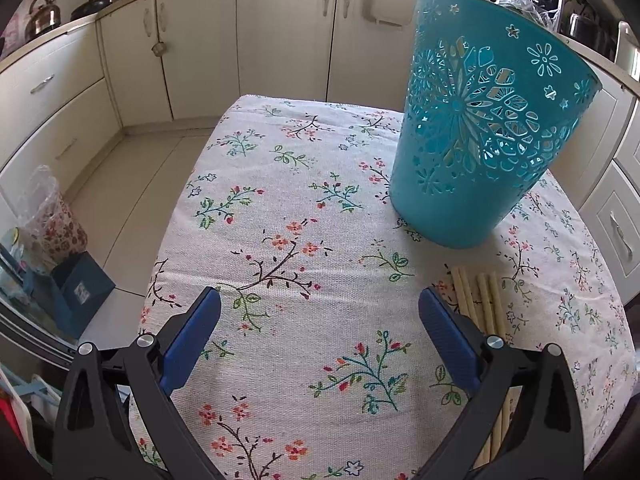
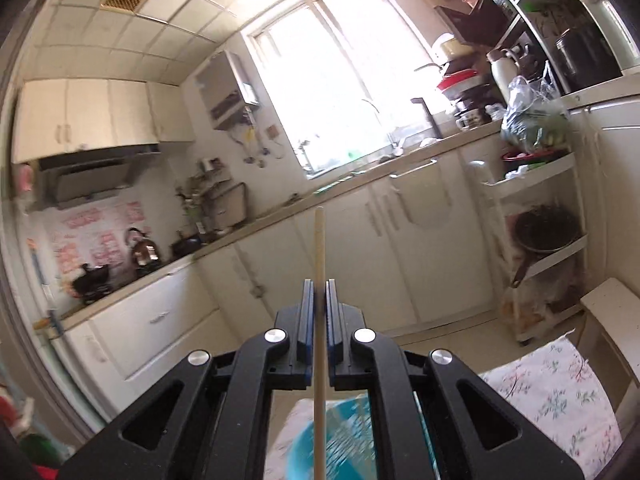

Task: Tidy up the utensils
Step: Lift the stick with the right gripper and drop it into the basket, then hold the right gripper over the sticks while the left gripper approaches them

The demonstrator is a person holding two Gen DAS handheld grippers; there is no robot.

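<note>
Right gripper (image 2: 319, 292) jaws clamp one chopstick (image 2: 319, 248) upright, its long axis vertical at frame centre; the teal basket (image 2: 340, 440) blurs directly below; left gripper (image 1: 320, 304) jaws gape empty over the counter (image 1: 280, 216), spare chopsticks (image 1: 478, 300) lower right.

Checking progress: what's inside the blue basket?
Only light shows through the cutouts of the blue basket; its interior is hidden from here. Several chopsticks lie beside it on the tablecloth.

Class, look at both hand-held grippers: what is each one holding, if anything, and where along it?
The right hand-held gripper clamps one chopstick partway along its length. The left hand-held gripper is open, holding nothing.
</note>
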